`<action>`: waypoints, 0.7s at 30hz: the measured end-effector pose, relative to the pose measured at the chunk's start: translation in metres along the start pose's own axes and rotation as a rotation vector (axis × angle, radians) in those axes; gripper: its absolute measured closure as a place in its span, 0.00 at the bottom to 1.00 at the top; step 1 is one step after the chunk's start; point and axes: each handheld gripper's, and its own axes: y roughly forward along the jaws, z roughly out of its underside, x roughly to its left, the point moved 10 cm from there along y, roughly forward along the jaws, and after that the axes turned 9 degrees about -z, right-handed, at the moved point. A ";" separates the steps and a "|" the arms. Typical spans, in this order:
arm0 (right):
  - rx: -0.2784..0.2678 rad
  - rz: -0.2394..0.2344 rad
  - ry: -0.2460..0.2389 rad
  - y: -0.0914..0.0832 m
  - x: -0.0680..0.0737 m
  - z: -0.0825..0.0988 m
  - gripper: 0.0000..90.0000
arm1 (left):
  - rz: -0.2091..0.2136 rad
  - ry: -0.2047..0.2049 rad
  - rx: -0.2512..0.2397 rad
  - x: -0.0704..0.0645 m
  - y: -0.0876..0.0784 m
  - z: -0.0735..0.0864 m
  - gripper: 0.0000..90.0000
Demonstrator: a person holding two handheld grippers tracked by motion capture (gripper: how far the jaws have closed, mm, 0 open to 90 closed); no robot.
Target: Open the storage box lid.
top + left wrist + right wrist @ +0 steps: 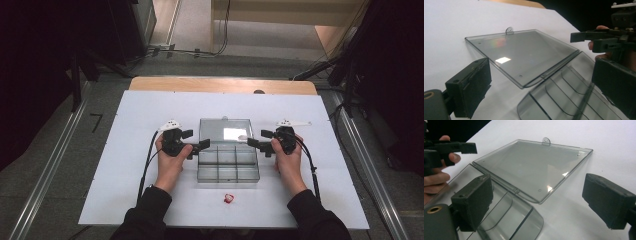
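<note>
Box (228, 164) lies open between hand-held grippers — left (196, 141), right (257, 139); both gape, gripping nothing.

A clear, grey-tinted compartment box (228, 163), its lid (224, 131) equally see-through and smoky, lies on a white desk (130, 160) with a pale wooden far edge. Both the left gripper (196, 141) and the right gripper (256, 139) are matt black, each topped by a white plate. A small red-and-white object (228, 198) lies on the desk. The sleeves (145, 215) are black.
</note>
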 end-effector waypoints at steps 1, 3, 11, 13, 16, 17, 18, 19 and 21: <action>0.000 -0.003 -0.015 -0.003 0.004 0.000 0.08 | 0.003 0.009 -0.001 -0.001 -0.002 0.000 0.01; 0.011 -0.004 -0.035 -0.006 0.009 0.001 0.07 | 0.004 0.024 -0.002 -0.004 -0.008 0.002 0.01; 0.061 -0.032 -0.103 -0.017 0.033 0.011 0.00 | 0.021 0.061 -0.018 -0.014 -0.029 0.008 0.00; 0.061 -0.030 -0.120 -0.022 0.039 0.013 0.00 | 0.021 0.074 -0.022 -0.016 -0.034 0.009 0.00; 0.049 -0.044 -0.133 -0.028 0.047 0.016 0.00 | 0.027 0.088 -0.027 -0.021 -0.041 0.011 0.00; 0.048 -0.050 -0.133 -0.029 0.049 0.017 0.00 | 0.025 0.092 -0.030 -0.023 -0.044 0.012 0.00; 0.046 -0.054 -0.138 -0.031 0.052 0.019 0.00 | 0.021 0.099 -0.032 -0.023 -0.047 0.013 0.00; 0.052 -0.051 -0.146 -0.032 0.054 0.021 0.00 | 0.022 0.107 -0.037 -0.025 -0.050 0.015 0.00; 0.058 -0.038 -0.166 -0.036 0.058 0.025 0.00 | 0.024 0.104 -0.042 -0.026 -0.055 0.018 0.00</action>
